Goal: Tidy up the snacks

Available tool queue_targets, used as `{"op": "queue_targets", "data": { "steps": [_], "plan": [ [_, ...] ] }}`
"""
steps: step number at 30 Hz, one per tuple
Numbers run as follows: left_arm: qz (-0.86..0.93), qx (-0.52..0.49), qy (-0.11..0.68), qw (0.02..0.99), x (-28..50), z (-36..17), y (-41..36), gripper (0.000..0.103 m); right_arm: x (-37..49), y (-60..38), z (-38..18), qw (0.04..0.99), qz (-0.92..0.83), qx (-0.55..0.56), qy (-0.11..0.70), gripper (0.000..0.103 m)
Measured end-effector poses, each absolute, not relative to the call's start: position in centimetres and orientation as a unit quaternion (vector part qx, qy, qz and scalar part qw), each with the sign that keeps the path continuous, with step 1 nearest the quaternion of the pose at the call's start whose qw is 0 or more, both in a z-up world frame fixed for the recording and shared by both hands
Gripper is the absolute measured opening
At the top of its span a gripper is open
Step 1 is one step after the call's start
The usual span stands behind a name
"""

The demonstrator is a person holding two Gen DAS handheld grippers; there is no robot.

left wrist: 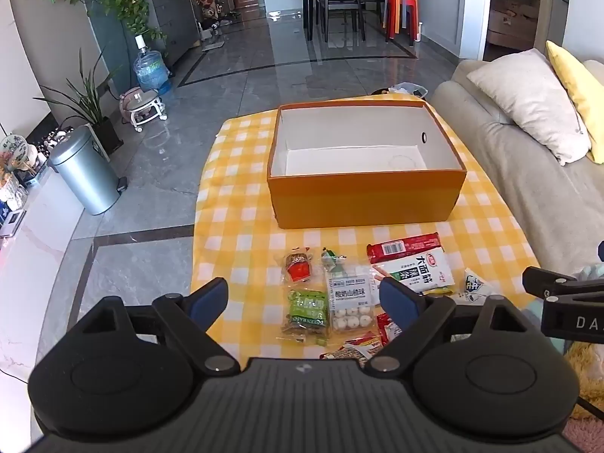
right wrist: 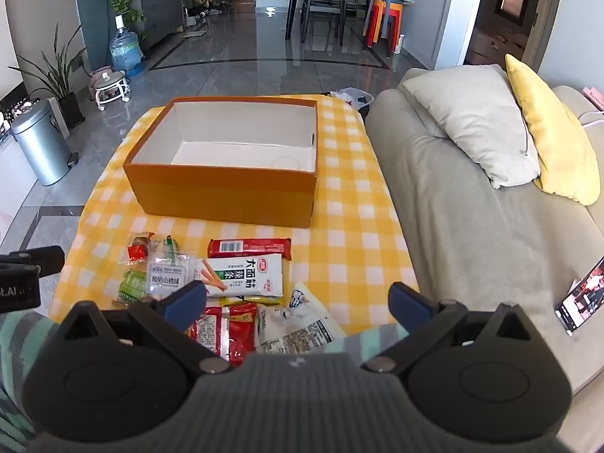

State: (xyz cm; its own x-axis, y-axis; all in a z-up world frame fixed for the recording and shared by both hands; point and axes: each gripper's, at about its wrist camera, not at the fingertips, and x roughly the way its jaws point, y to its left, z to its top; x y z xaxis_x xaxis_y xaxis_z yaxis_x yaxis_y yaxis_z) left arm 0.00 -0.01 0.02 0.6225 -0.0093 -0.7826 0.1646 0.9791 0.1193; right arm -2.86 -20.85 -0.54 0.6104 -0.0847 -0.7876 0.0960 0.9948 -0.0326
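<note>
Blue pads (left wrist: pixel 209 298) of the left gripper (left wrist: pixel 304 300) are seen spread fully apart, with nothing clasped between them. Beneath the gap, a green raisin pack (left wrist: pixel 305 311) and a clear pack of white balls (left wrist: pixel 349 300) are laid flat on the yellow checked cloth (left wrist: pixel 234 226). The right gripper (right wrist: pixel 298 302) is likewise held wide and released, and a red sachet (right wrist: pixel 238 324) and a crumpled white wrapper (right wrist: pixel 298 321) are partly covered by its body at the near edge.

Farther out, a white noodle-stick pack (right wrist: pixel 245 273) is set against a red bar (right wrist: pixel 250 248), and a small red sweet (right wrist: pixel 137 251) is placed to their left. All the snacks are gathered in the near half of the cloth. The orange box (right wrist: pixel 222 196) is placed beyond them, open-topped and white inside, with a bare strip of cloth left between.

To the right, the cloth is bordered closely by a grey sofa (right wrist: pixel 453 207) with a phone (right wrist: pixel 581 294) on it. To the left, open floor is seen, with a metal bin (left wrist: pixel 85 173) standing well apart.

Printing on the near sachets cannot be made out. The far edge of the cloth is hidden behind the box.
</note>
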Motion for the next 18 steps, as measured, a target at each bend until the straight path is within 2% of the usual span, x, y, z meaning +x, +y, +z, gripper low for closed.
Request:
{"op": "queue_targets", "data": {
  "steps": [3, 18],
  "plan": [
    [-0.049, 0.090, 0.433, 0.895, 0.03, 0.03, -0.07, 0.098, -2.86, -20.84, -0.57, 0.897, -0.049, 0.008, 0.440, 0.099],
    [-0.044, 0.080, 0.438, 0.894, 0.25, -0.16, 0.08, 0.098, -2.79, -20.86, -0.74, 0.897, -0.049, 0.009, 0.439, 0.099]
  ]
}}
